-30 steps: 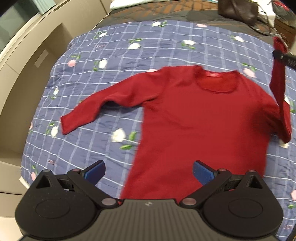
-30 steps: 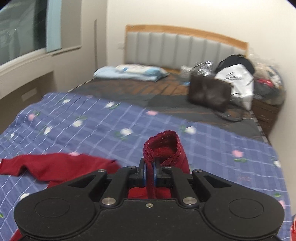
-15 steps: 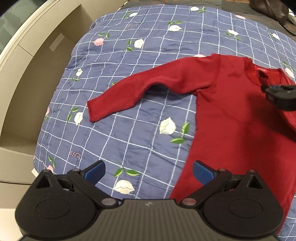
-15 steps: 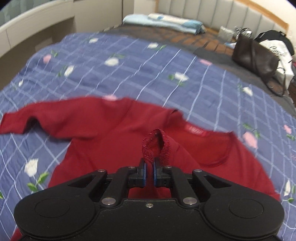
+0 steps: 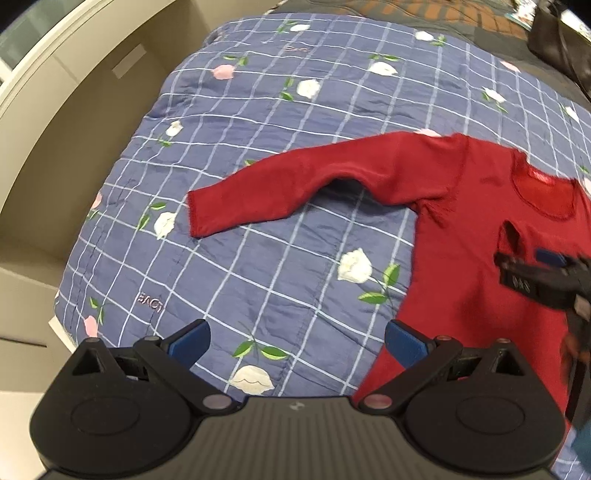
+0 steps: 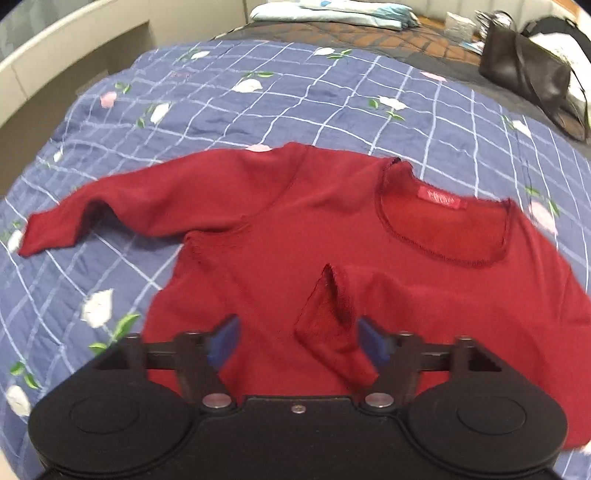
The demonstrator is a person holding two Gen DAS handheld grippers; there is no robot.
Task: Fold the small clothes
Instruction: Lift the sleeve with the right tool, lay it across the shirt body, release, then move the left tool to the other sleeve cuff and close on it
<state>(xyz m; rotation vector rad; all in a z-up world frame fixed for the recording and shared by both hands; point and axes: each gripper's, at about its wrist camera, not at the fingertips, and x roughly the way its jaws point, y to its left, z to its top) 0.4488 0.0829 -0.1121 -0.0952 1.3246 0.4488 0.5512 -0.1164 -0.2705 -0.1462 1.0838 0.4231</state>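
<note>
A small red long-sleeved sweater (image 6: pixel 280 236) lies flat on a blue checked bedspread, its neck hole (image 6: pixel 443 229) toward the headboard. Its right sleeve is folded across the chest, and the cuff (image 6: pixel 328 325) rests loose between the spread fingers of my right gripper (image 6: pixel 297 341), which is open. The other sleeve (image 5: pixel 295 184) stretches out to the left over the bedspread. My left gripper (image 5: pixel 297 341) is open above the bedspread, left of the sweater's (image 5: pixel 480 258) hem, holding nothing. The right gripper (image 5: pixel 539 273) shows at the right edge of the left wrist view.
The floral bedspread (image 5: pixel 295 92) covers the bed's foot and drops off at its left edge beside a beige wall ledge (image 5: pixel 55 122). A dark brown handbag (image 6: pixel 528 74) and pillows (image 6: pixel 332 14) sit near the headboard.
My right gripper carried the right sleeve down over the sweater's chest, then opened and let the cuff go. My left gripper drifted left, so the outstretched sleeve is now central in its view.
</note>
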